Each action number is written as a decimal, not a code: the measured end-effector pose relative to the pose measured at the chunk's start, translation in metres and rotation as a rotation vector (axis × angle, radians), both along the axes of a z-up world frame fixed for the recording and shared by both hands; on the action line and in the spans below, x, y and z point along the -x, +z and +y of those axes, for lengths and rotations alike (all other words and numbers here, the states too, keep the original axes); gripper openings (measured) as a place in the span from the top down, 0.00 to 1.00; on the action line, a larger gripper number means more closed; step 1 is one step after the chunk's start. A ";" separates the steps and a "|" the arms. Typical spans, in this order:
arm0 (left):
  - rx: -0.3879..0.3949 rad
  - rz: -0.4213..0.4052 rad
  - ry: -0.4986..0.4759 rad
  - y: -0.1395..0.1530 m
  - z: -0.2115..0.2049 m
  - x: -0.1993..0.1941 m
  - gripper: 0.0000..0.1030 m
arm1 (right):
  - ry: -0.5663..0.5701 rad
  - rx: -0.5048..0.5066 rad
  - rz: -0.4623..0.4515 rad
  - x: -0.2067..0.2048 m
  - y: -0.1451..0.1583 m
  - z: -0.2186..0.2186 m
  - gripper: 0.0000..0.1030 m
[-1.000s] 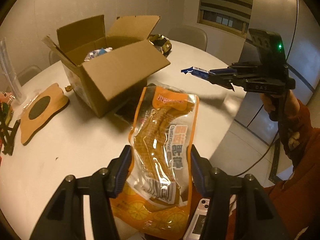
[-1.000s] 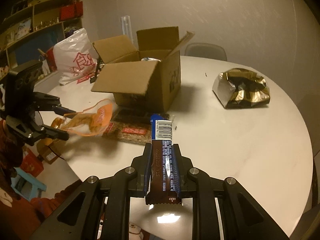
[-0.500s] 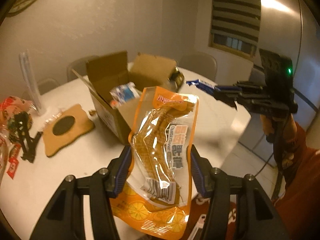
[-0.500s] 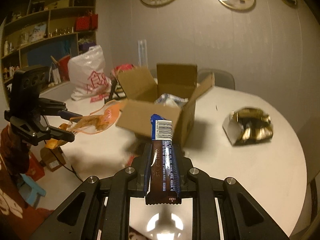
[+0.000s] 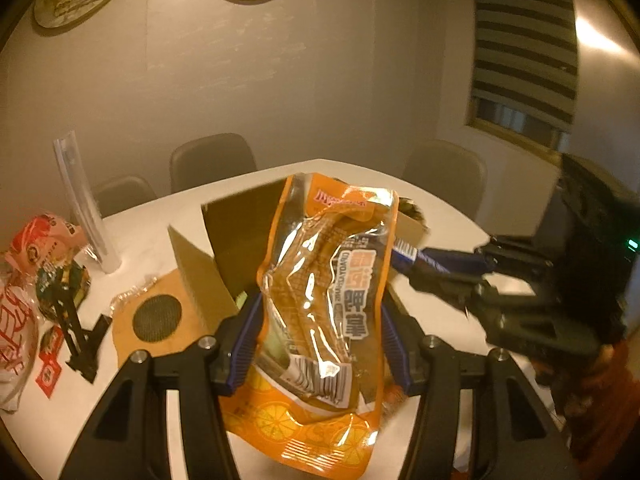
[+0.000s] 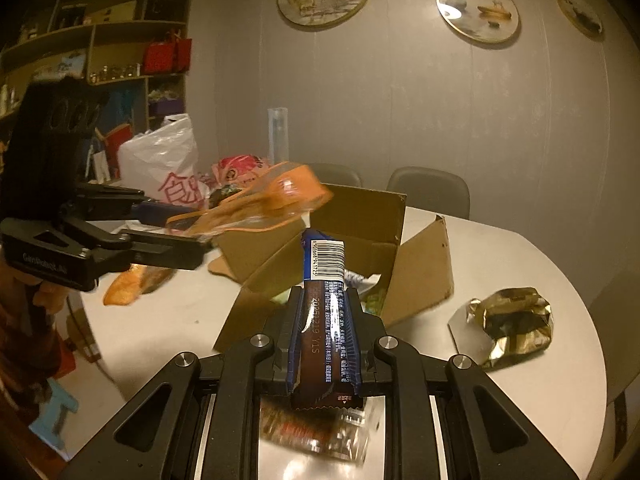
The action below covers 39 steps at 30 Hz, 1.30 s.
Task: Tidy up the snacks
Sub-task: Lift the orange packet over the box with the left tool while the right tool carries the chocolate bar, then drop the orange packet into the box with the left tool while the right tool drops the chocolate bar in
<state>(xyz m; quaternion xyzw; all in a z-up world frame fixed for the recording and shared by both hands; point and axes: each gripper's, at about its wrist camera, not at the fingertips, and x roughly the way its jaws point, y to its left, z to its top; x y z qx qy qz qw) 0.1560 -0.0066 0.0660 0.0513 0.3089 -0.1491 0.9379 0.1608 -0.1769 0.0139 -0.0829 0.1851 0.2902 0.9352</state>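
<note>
The left tool (image 5: 320, 344) pinches a floppy, slick orange snack pouch (image 5: 324, 292) low down. The right tool (image 6: 326, 340), pressed together, clamps a stiffer, light blue bar (image 6: 326, 304) near its end; both look easy to drop into the cardboard box (image 6: 360, 232).

Both tools (image 5: 320, 344) (image 6: 325, 336) higher — over box (image 6: 360, 220)

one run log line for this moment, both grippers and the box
left gripper: shut on orange snack pouch | right gripper: shut on blue snack bar | cardboard box: open on table | snacks: not yet in box
</note>
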 end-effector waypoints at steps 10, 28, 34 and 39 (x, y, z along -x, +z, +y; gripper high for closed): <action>-0.021 0.052 0.110 -0.005 -0.010 -0.073 0.49 | -0.094 0.035 0.064 -0.075 -0.004 0.021 0.86; -0.088 0.162 0.103 -0.024 -0.012 -0.109 0.49 | -0.078 0.125 0.130 -0.125 -0.023 0.067 0.82; -0.088 0.180 0.113 -0.025 -0.020 -0.120 0.48 | -0.069 0.124 0.124 -0.118 -0.025 0.062 0.78; -0.080 0.231 0.109 -0.034 -0.024 -0.130 0.48 | -0.066 0.166 0.093 -0.105 -0.028 0.062 0.77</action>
